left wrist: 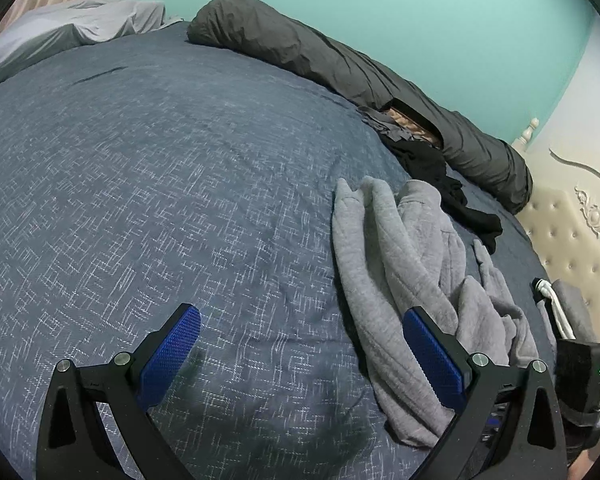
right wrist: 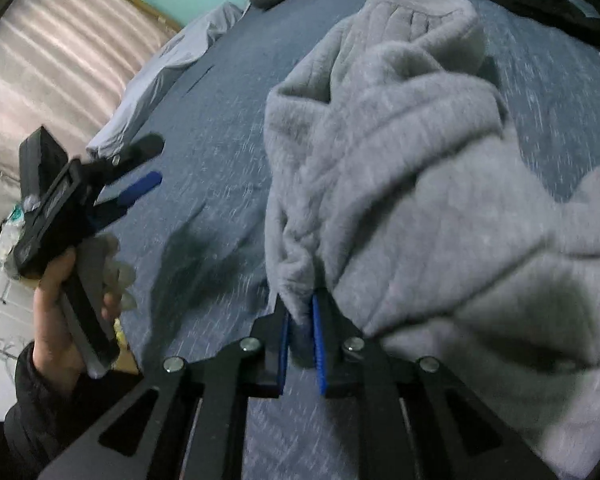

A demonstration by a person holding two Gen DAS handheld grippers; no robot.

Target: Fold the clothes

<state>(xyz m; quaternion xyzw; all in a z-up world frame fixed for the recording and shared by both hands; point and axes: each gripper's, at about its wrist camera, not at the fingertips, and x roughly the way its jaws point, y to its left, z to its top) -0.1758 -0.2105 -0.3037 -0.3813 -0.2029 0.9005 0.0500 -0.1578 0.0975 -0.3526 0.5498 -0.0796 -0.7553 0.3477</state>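
Your right tongs (right wrist: 300, 336) clench the grey fleece garment (right wrist: 400, 168); your left tongs (left wrist: 300, 356) hang released above the bed (left wrist: 160, 184).

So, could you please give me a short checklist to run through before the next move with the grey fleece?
1. Right gripper shut on the grey fleece garment: ok.
2. Left gripper open and empty: ok.
3. Bare blue bedspread to the left for spreading out: ok.
4. Garment flat: not ok, bunched and twisted.
5. Black clothing apart from the fleece: cannot tell.
6. Which edge the right gripper holds: cannot tell.
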